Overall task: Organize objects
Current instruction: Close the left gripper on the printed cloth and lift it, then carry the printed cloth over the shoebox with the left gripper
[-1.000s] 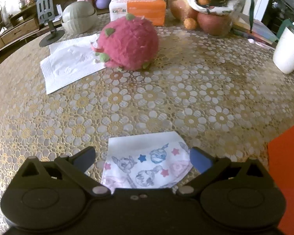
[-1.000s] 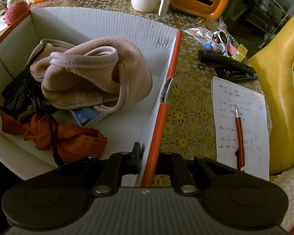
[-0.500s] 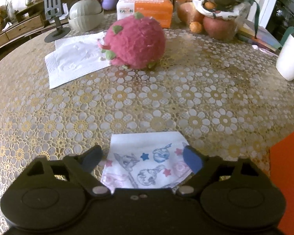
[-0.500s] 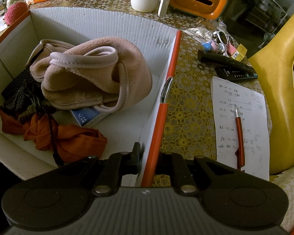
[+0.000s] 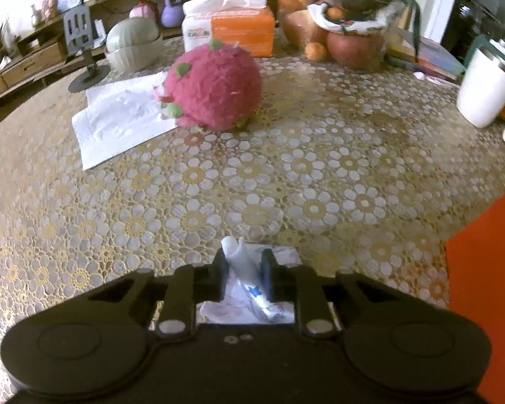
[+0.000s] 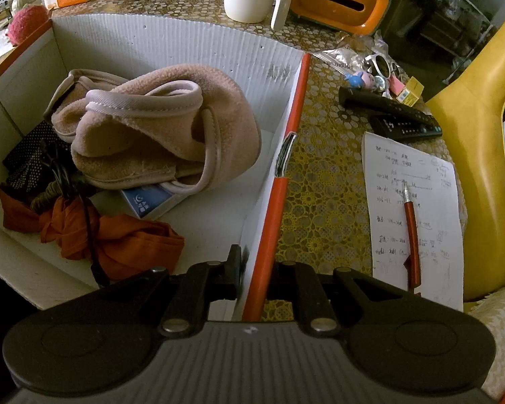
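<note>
Left tool (image 5: 244, 271): its jaws are closing on a small printed cloth (image 5: 249, 277); the cloth is bunched up between the two fingers and stands in a ridge where they squeeze it.
Printed cloth: white with blue and pink cartoon marks, lying on the table (image 5: 286, 175) right at the left tool's tips, partly under the tool body.
Ahead of the left tool: a pink plush ball (image 5: 215, 91) with green tufts, well apart from the cloth, resting partly on a white paper napkin (image 5: 118, 124).
Further ahead: an orange tissue pack (image 5: 232, 25) and a pile of fruit (image 5: 340, 40).
Ahead and right of the left tool: a white mug (image 5: 484, 91).
Right of the left tool: the orange outer wall of a box (image 5: 484, 289).
Right tool (image 6: 256, 274): clenched on the wall of that box (image 6: 272, 222), one finger inside and one outside, gripping the orange-edged rim.
Inside the box, ahead and left of the right tool: a pink fleece garment (image 6: 158, 128), an orange fabric bundle (image 6: 118, 239), a blue card (image 6: 148, 198) and a dark dotted item (image 6: 30, 155).
Right of the right tool: a written sheet (image 6: 417, 215) with a red pen (image 6: 412, 232) on it; ahead of that, two remote controls (image 6: 397, 118).
</note>
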Action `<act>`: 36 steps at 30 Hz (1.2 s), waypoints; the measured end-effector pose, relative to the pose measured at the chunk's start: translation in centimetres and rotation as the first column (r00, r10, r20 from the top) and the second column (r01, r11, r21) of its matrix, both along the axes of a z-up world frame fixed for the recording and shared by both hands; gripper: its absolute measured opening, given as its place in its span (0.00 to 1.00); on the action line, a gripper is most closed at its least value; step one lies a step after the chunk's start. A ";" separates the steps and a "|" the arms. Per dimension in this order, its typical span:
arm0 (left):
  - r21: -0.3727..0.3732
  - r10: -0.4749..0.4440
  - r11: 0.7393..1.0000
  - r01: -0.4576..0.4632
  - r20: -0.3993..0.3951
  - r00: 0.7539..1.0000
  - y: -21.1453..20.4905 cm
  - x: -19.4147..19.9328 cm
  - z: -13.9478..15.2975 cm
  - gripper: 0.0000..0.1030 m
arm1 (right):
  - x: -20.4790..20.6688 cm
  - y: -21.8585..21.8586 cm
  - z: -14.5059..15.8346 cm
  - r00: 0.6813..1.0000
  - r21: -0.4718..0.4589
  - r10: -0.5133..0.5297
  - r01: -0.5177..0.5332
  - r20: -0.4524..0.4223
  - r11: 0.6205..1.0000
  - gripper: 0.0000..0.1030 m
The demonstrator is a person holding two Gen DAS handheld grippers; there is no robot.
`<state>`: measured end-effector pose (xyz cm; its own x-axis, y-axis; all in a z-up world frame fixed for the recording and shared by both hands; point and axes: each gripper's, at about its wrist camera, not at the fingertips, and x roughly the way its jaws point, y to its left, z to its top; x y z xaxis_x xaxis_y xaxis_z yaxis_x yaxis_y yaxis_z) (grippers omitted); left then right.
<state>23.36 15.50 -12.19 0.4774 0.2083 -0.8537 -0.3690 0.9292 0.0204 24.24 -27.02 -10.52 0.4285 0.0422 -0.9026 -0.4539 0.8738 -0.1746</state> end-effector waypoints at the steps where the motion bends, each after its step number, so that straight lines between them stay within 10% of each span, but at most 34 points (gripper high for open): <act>1: -0.001 -0.008 1.000 0.008 0.001 1.000 -0.2 -0.1 0.2 0.17 | 0.0 0.0 0.0 1.000 0.000 -0.001 0.001 0.001 1.000 0.12; 22: -0.023 -0.210 0.976 0.215 0.129 0.969 -6.4 -4.7 10.1 0.17 | -0.2 0.0 0.1 1.000 0.011 -0.007 0.007 0.019 1.000 0.12; 36: 0.016 -0.425 0.903 0.430 0.184 0.886 -15.2 -5.5 13.8 0.17 | -0.4 1.6 0.0 0.999 0.031 0.026 -0.027 0.030 0.999 0.11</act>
